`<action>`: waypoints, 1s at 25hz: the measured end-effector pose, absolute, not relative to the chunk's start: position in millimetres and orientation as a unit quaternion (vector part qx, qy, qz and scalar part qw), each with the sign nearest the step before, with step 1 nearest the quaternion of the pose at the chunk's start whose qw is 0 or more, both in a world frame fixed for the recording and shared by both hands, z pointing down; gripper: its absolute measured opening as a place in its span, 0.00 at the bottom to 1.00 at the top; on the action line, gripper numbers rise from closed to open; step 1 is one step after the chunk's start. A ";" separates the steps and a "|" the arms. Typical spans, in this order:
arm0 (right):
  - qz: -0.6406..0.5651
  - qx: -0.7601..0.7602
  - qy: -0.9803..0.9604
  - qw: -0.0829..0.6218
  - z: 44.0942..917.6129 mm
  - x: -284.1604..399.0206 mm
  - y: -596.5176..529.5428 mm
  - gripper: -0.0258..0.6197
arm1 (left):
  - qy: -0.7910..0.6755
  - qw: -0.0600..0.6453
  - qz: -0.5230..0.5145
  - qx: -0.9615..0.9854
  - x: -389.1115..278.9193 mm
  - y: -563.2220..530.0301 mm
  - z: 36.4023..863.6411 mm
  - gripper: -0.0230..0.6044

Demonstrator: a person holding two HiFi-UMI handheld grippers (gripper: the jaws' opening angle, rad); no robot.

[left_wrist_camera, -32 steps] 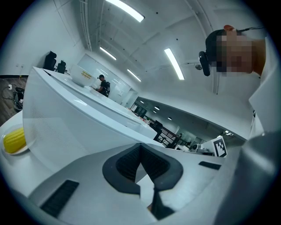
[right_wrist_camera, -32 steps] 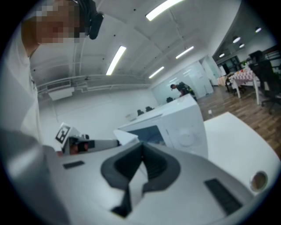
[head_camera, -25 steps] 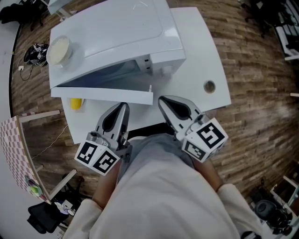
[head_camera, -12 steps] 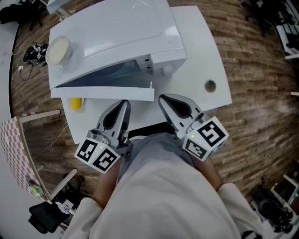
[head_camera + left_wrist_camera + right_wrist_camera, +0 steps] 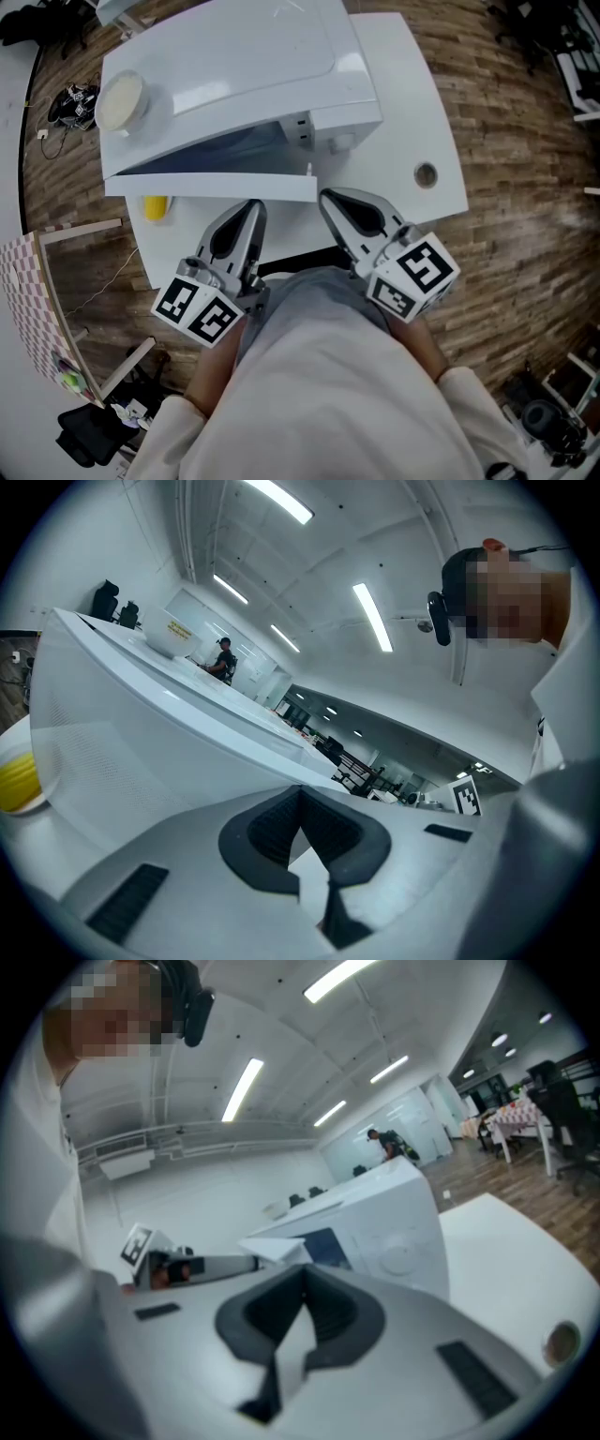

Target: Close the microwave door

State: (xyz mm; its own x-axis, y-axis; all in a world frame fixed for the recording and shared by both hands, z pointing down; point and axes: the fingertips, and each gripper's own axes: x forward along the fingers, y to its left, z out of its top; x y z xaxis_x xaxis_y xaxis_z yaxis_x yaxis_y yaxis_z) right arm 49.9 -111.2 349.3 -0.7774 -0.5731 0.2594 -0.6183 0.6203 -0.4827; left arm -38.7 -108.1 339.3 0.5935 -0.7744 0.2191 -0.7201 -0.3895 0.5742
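**Both tools closed, lined up on the open door**

You are holding the left tool (image 5: pixel 251 208) and the right tool (image 5: pixel 328 199) side by side at 6 o'clock of the microwave (image 5: pixel 234 66). Each has its jaws pressed together with nothing between them. That is suiting a push rather than a grasp, since closed tips are giving you a firm, blunt point.

The door (image 5: pixel 206 187) is standing open, reaching out toward you over the surface (image 5: pixel 412 103). The left tool's tip is sitting just beside the door's near edge, toward its 3 o'clock end. The right tool is pointing just past that end. I cannot tell whether either one is touching.

The cavity (image 5: pixel 234 148) is showing only as a bluish strip above the door, so its contents are hidden. A pale bowl (image 5: pixel 117 101) is resting on the microwave's top at 10 o'clock, and what is in it is unclear. A yellow item (image 5: pixel 154 206) is lying on the surface under the door's 9 o'clock end.
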 end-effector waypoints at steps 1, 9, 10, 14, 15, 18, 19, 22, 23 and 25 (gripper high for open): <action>0.283 0.331 -0.899 0.040 349.3 49.2 -111.7 0.07 | -0.448 0.323 -0.043 0.833 -38.6 -108.5 339.4 0.06; 0.283 0.336 -0.898 0.040 349.8 48.1 -117.6 0.07 | -0.446 0.328 -0.048 0.831 -39.8 -113.1 340.6 0.06; 0.283 0.337 -0.897 0.040 350.2 48.4 -118.4 0.07 | -0.446 0.328 -0.049 0.832 -39.7 -113.4 340.8 0.06; 0.285 0.342 -0.894 0.039 351.7 49.2 -122.0 0.07 | -0.443 0.329 -0.050 0.832 -39.5 -115.7 341.7 0.06; 0.285 0.343 -0.894 0.039 351.8 49.3 -123.0 0.07 | -0.443 0.330 -0.050 0.832 -39.5 -116.5 341.8 0.06; 0.283 0.347 -0.893 0.042 351.8 49.6 -125.7 0.07 | -0.441 0.332 -0.051 0.832 -39.6 -118.5 341.5 0.06; 0.282 0.349 -0.893 0.043 352.0 49.8 -126.7 0.07 | -0.440 0.332 -0.052 0.833 -39.6 -119.2 341.5 0.06; 0.282 0.353 -0.891 0.041 352.2 50.3 -129.4 0.07 | -0.439 0.333 -0.051 0.833 -39.4 -121.3 341.6 0.06; 0.280 0.355 -0.891 0.040 351.9 50.5 -130.1 0.07 | -0.438 0.333 -0.051 0.833 -39.3 -121.8 341.5 0.06; 0.277 0.361 -0.890 0.040 351.2 51.0 -131.3 0.07 | -0.436 0.336 -0.051 0.833 -39.2 -122.9 341.2 0.06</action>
